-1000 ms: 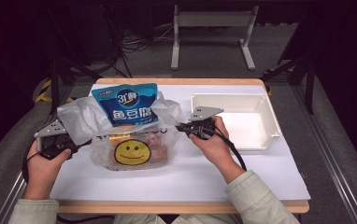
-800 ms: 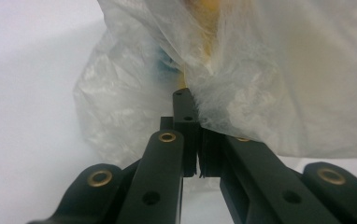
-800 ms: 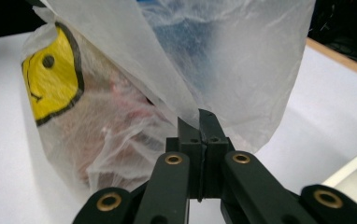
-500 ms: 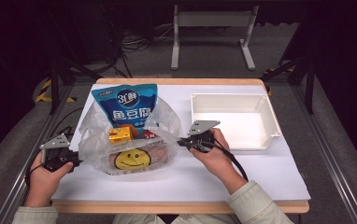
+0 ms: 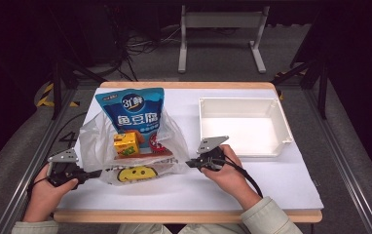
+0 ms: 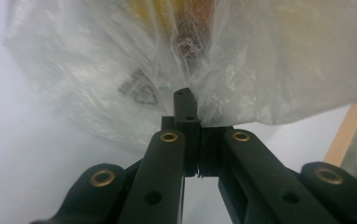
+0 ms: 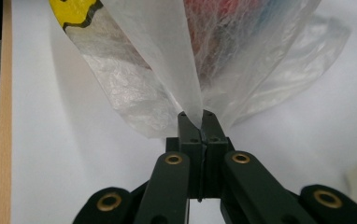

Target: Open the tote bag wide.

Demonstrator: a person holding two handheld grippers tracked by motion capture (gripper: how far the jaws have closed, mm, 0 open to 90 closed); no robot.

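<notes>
High view: left tool (image 5: 95,173) and right tool (image 5: 190,163) each pinch the plastic bag (image 5: 96,146)

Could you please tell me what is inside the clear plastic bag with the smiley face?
Inside the plastic bag a blue snack pouch stands out of the open mouth, with a yellow-orange carton in front and a red packet beside it. Anything beneath them is covered by crinkled film.

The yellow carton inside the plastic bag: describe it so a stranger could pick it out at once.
Start at the white table and find the clear plastic bag on its left half. Inside, a small yellow carton stands before the tall blue pouch; it is the one boxy, yellow-orange item there.
</notes>
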